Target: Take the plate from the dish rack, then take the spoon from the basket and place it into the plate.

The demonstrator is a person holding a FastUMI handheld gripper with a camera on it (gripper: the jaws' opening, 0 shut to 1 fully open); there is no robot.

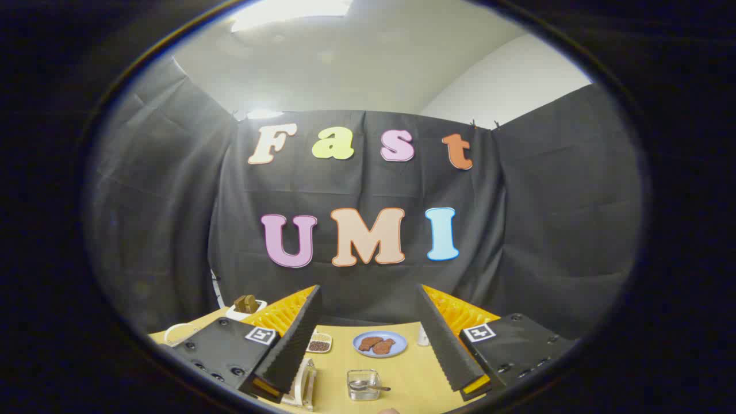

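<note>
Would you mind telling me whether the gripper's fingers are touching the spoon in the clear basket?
Apart. In the gripper view the gripper is open, fingers spread wide, and the spoon lies in the clear basket on the table between them, with bare table on both sides.

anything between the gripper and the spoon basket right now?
Nothing visible. The hand-held gripper is open, and the clear basket with the spoon sits on bare table between the fingers. The blue plate of food lies beyond it.

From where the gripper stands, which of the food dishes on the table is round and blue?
The blue plate of brown food pieces beyond the open gripper; the small white dish beside it is squarish and holds dark beans.
</note>
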